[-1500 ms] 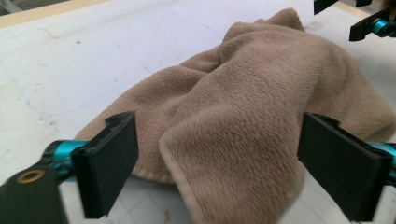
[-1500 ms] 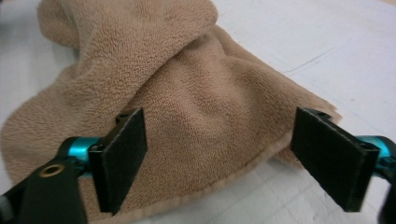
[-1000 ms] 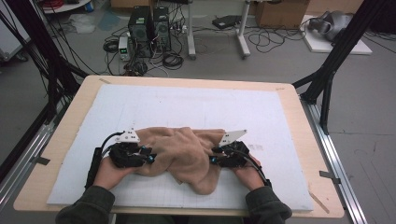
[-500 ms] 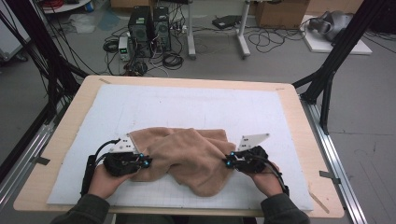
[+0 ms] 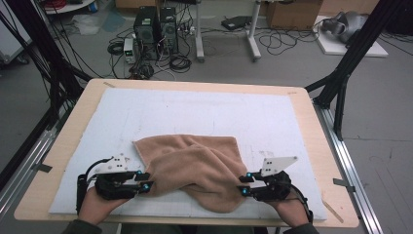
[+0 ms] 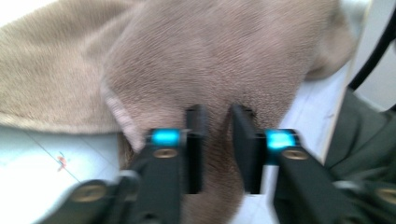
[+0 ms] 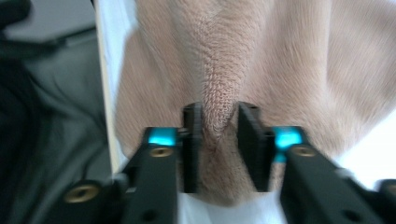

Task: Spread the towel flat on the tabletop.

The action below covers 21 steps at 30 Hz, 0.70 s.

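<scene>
The left gripper (image 5: pixel 147 184) and right gripper (image 5: pixel 242 185) face each other from either side of the tan fleece cloth (image 5: pixel 195 168) bunched between them on the white mat (image 5: pixel 219 117), each pair of jaws having just been opening, now slightly apart with a loose fold between the pads.

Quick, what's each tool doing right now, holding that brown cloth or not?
Left tool: just opening, cloth between its jaws, not pinched.
Right tool: just opening, a cloth fold between its jaws, unpinched.
</scene>
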{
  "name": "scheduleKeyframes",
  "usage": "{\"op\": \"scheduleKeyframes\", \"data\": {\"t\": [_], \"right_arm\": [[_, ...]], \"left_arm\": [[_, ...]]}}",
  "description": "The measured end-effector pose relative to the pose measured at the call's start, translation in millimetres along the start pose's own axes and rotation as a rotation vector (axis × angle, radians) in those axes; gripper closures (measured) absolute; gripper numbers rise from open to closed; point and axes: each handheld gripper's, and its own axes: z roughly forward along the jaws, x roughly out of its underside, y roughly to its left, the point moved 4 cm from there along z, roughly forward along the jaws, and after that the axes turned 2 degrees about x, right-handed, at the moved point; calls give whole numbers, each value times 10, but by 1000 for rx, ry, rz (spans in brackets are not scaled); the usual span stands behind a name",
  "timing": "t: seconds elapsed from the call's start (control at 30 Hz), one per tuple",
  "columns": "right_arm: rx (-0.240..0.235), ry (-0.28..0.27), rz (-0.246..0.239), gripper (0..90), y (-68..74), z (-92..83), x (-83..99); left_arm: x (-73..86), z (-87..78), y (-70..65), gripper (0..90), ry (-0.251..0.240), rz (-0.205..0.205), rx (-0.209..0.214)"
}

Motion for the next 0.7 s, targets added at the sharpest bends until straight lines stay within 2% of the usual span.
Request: {"op": "scheduleKeyframes", "data": {"t": [0.03, 0.07, 0.1, 0.2, 0.23, 0.27, 0.3, 0.33, 0.4, 0.43, 0.47, 0.5, 0.53, 0.57, 0.6, 0.63, 0.7], "right_arm": [[0, 0, 0, 628, 0, 0, 0], [21, -49, -6, 588, -51, -83, -122], [39, -54, -5, 566, -95, -107, -173], [73, -57, 7, 530, -283, -85, -277], [92, -37, 13, 506, -384, -24, -302], [92, -37, 13, 506, -384, -24, -302], [98, 0, 26, 468, -537, 131, -321], [103, 25, 32, 441, -598, 225, -322], [108, 81, 34, 423, -686, 410, -299], [109, 108, 35, 417, -720, 496, -275], [109, 108, 35, 417, -720, 496, -275], [97, 141, 45, 418, -738, 568, -247], [72, 195, 57, 573, -761, 671, -190], [46, 204, 55, 637, -743, 699, -172], [50, 204, 23, 752, -719, 702, -173], [36, 198, 3, 811, -677, 678, -184], [3, 171, -8, 827, -572, 633, -195]], "left_arm": [[-48, -37, 17, 595, -14, -3, -4], [-105, -62, 38, 533, -29, -10, -8], [-163, -85, 67, 515, -43, -9, -11], [-317, -63, 161, 449, -71, -5, -38], [-368, -11, 218, 426, -73, -6, -52], [-397, 48, 268, 426, -66, -6, -74], [-420, 196, 368, 397, -38, -18, -86], [-420, 196, 368, 389, -38, -18, -86], [-405, 351, 436, 391, 15, -28, -86], [-387, 420, 458, 418, 45, -31, -68], [-365, 477, 477, 418, 70, -32, -51], [-346, 520, 494, 450, 86, -39, -38], [-331, 554, 498, 556, 92, -51, -18], [-317, 568, 494, 644, 88, -50, 1], [-303, 572, 483, 721, 83, -38, 0], [-283, 568, 468, 787, 86, -25, -3], [-240, 545, 444, 828, 73, -22, -3]]}}
